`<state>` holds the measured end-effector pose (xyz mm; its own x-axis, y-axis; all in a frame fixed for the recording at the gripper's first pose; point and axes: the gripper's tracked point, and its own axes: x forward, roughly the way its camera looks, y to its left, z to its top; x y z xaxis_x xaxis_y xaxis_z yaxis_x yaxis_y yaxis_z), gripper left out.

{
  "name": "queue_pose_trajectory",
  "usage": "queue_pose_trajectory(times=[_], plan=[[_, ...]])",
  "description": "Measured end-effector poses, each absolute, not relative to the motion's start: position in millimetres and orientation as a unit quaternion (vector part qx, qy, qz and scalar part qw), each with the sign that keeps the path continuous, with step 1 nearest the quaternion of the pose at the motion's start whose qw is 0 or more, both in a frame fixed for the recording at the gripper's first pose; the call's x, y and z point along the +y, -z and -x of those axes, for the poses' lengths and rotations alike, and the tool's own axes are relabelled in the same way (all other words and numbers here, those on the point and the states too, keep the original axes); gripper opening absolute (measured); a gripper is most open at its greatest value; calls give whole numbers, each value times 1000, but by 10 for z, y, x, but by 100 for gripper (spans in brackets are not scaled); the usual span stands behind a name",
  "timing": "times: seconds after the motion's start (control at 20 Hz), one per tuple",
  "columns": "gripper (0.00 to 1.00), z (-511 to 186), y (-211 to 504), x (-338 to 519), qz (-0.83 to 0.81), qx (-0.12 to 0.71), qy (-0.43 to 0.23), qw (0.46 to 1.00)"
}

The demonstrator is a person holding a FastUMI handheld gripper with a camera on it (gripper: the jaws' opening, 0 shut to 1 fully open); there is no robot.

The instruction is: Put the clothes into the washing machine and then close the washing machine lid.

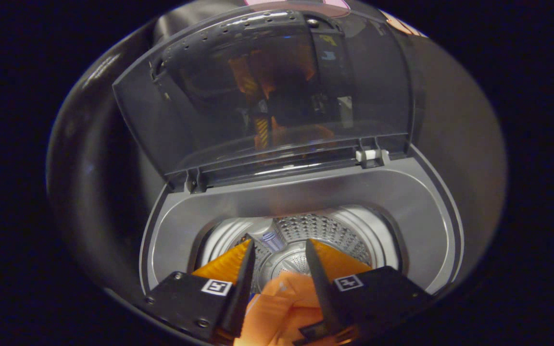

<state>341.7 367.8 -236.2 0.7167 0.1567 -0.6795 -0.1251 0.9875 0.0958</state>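
Between the two black fingers of the gripper [279, 247], an orange piece of clothing [282, 307] is bunching up, and the jaws are sitting apart with the fabric filling the gap. Whether both fingers are actually pressing on it is hard to tell from this angle, so it's a toss-up between a loose hold and just cloth lying there. More orange is showing on the outer side of each finger too.

Just ahead of the fingertips, the shiny metal drum [325, 230] of the washing machine [402, 202] is opening up below, with its dimpled wall and round base plate showing. So the clothing is hanging right over the drum mouth, pretty much at the opening.

Beyond that, the grey top deck is curving around the drum, and the tinted see-through lid [267, 91] is standing up open at the back, reflecting some orange.
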Motion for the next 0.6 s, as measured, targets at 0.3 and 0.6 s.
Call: queue_pose_trajectory(times=[0.3, 0.6], plan=[[98, -3332, 2336, 3656, 21, 374, -104, 921], [98, -3368, 1759, 3852, -37, 329, -116, 937]])
